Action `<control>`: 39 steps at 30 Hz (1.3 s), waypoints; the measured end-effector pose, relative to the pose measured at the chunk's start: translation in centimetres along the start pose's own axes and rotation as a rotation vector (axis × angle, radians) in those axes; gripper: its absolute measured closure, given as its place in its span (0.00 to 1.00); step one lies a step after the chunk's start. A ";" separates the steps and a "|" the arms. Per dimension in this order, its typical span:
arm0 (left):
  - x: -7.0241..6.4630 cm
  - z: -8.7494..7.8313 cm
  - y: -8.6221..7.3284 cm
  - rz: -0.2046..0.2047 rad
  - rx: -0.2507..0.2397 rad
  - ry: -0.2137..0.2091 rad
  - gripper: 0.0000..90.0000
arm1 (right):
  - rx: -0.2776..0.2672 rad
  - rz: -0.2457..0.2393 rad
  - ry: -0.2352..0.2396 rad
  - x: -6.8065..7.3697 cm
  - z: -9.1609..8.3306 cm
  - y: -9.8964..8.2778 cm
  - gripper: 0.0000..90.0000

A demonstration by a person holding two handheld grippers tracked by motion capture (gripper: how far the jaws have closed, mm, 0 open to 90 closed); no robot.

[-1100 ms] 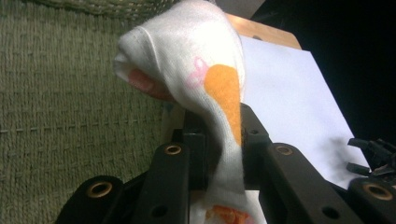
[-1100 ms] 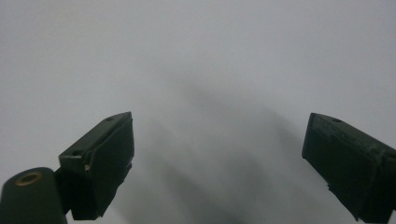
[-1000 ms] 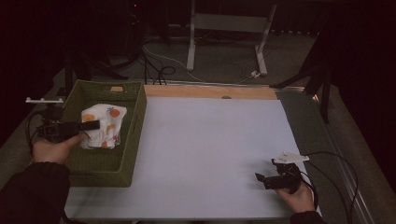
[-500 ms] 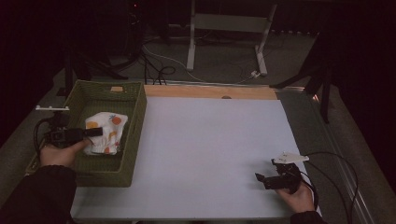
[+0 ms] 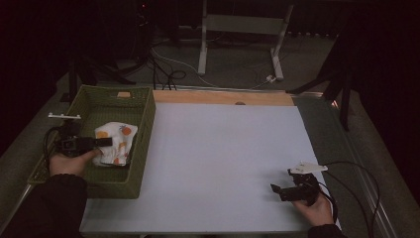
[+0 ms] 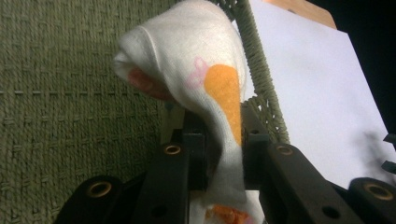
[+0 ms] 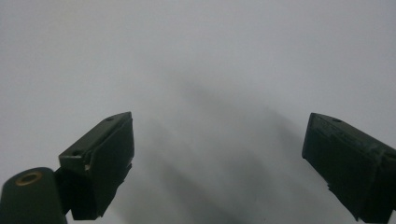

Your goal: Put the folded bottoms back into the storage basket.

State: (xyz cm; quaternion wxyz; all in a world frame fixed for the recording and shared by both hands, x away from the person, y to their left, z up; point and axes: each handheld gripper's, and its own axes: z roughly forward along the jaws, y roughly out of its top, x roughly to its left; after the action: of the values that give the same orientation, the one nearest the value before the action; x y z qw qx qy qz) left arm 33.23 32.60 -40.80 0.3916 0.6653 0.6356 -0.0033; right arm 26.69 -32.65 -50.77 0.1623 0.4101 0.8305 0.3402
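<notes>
Left claw (image 6: pixel 219 158) clenched on cloth (image 6: pixel 205 88) in basket (image 5: pixel 143 129); right claw (image 7: pixel 219 163) released.

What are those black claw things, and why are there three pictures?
A person sits at a table and holds a pinching tool in each hand. One picture looks down from above; the other two come from little cameras riding on the tools. The left gripper is inside a green woven basket and pinches a white cloth with orange patches. The right gripper rests over the bare white tabletop with its jaws wide apart, holding nothing.
</notes>
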 end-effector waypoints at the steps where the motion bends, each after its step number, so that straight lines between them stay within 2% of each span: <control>1: 0.2 0.2 0.0 -0.003 0.004 0.009 0.87 | 0.000 0.001 -0.001 0.0 0.0 0.0 0.10; 7: 0.9 0.8 0.1 -0.015 0.030 0.030 0.87 | 0.001 0.004 0.000 0.0 0.0 0.0 0.10; 9: 0.9 1.1 0.2 0.000 0.036 0.055 0.86 | 0.002 0.004 0.001 -0.1 0.1 0.0 0.10; 18: 0.9 1.9 0.7 0.040 0.055 0.096 0.84 | 0.002 0.002 0.001 -0.1 0.1 0.0 0.10; 22: 0.9 2.2 0.7 0.049 0.061 0.125 0.78 | -0.004 0.006 0.005 -0.1 0.1 0.0 0.10; 23: 1.0 2.1 0.8 0.049 0.055 0.149 0.77 | 0.000 0.003 0.003 -0.1 0.1 0.0 0.10; 24: 1.0 2.1 0.8 0.049 0.055 0.149 0.75 | 0.000 0.003 0.003 -0.1 0.1 0.0 0.10; 25: 1.2 1.9 0.9 0.041 0.048 0.180 0.73 | -0.001 0.003 0.004 0.0 0.1 0.0 0.10; 27: 1.4 1.6 0.9 0.024 0.032 0.201 0.72 | -0.003 0.004 0.005 0.0 0.1 0.1 0.10; 37: 2.2 -0.4 1.2 0.011 -0.028 0.243 0.68 | 0.000 0.004 0.007 0.0 0.1 0.1 0.10; 39: 2.3 -0.6 1.2 0.011 -0.031 0.234 0.68 | 0.002 0.004 0.008 0.0 0.2 0.1 0.10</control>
State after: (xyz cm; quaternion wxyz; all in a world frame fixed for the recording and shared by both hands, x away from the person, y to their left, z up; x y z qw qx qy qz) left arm 34.39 34.99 -40.89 0.3248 0.6586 0.6733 0.0864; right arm 26.80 -32.52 -50.83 0.1580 0.4104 0.8307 0.3414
